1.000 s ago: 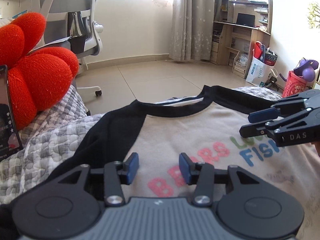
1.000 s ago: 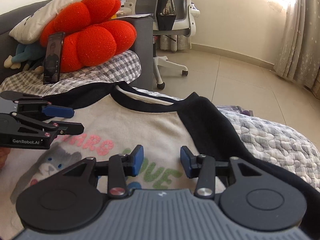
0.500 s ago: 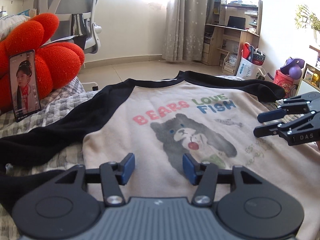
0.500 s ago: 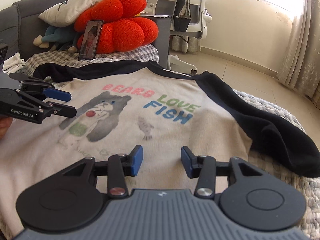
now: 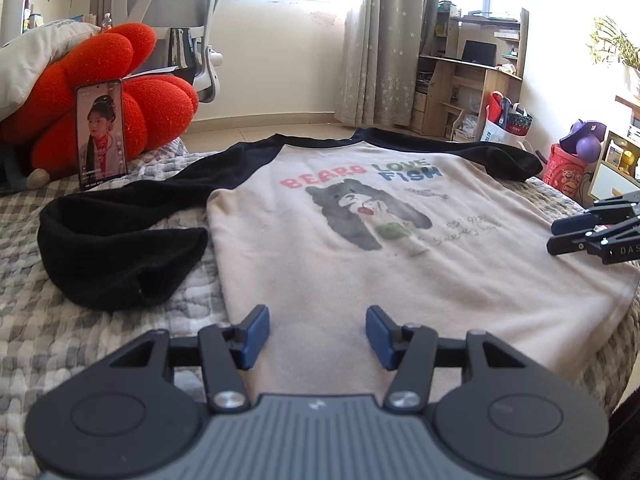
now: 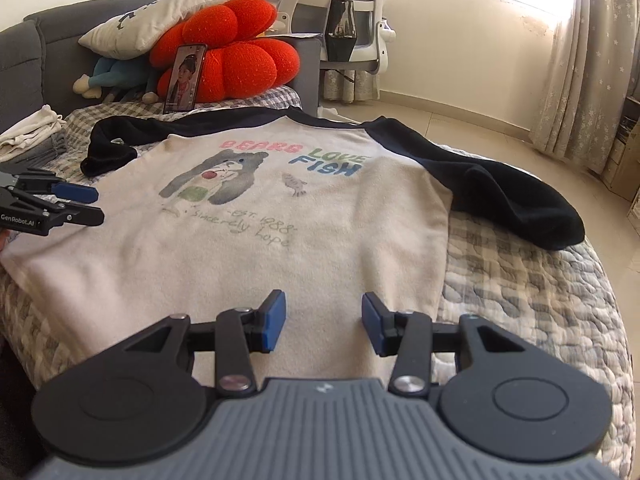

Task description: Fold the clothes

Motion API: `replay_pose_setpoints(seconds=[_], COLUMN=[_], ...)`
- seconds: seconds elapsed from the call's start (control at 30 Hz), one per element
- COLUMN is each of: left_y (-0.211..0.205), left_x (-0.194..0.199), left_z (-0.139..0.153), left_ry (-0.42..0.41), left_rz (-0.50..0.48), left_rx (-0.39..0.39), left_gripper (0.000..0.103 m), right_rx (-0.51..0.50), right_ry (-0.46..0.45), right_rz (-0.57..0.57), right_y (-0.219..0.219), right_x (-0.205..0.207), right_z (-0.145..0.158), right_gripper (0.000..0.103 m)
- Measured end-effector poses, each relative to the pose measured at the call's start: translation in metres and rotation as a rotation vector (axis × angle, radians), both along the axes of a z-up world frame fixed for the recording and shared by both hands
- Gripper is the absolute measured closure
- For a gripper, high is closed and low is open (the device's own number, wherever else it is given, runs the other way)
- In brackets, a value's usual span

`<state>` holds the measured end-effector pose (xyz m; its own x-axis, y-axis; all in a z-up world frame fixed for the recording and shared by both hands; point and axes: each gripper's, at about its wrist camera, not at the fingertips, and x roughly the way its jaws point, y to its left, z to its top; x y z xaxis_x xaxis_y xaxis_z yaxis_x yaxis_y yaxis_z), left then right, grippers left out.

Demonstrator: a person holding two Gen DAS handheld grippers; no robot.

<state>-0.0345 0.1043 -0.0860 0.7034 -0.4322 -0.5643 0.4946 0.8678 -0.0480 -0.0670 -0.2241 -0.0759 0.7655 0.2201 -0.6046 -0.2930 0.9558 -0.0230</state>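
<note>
The shirt (image 5: 320, 264)'s near hem hides behind the left gripper (image 5: 316, 334); picture edges crop both opposite grippers.

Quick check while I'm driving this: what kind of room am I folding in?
Most likely a lived-in bedroom or study in a home. The shirt lies on a quilted bed cover, with a red cushion against a grey headboard, and a wooden desk by the curtained window.

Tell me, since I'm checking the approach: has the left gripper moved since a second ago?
Yes. The left gripper has drawn back from the shirt's collar toward its hem; the printed lettering now lies far ahead.
</note>
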Motion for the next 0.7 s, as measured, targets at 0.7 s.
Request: replay_pose_setpoints(seconds=[0.7], left_y=[0.071], left_x=[-0.044], left_z=[0.015], left_ry=[0.248], left_rz=[0.045], left_rx=[-0.198], left_gripper=[0.05], right_rx=[0.15], right_ry=[0.123], right_rz=[-0.131], right_y=[-0.065], right_x=[-0.049], right_z=[0.009], right_gripper=[0.056])
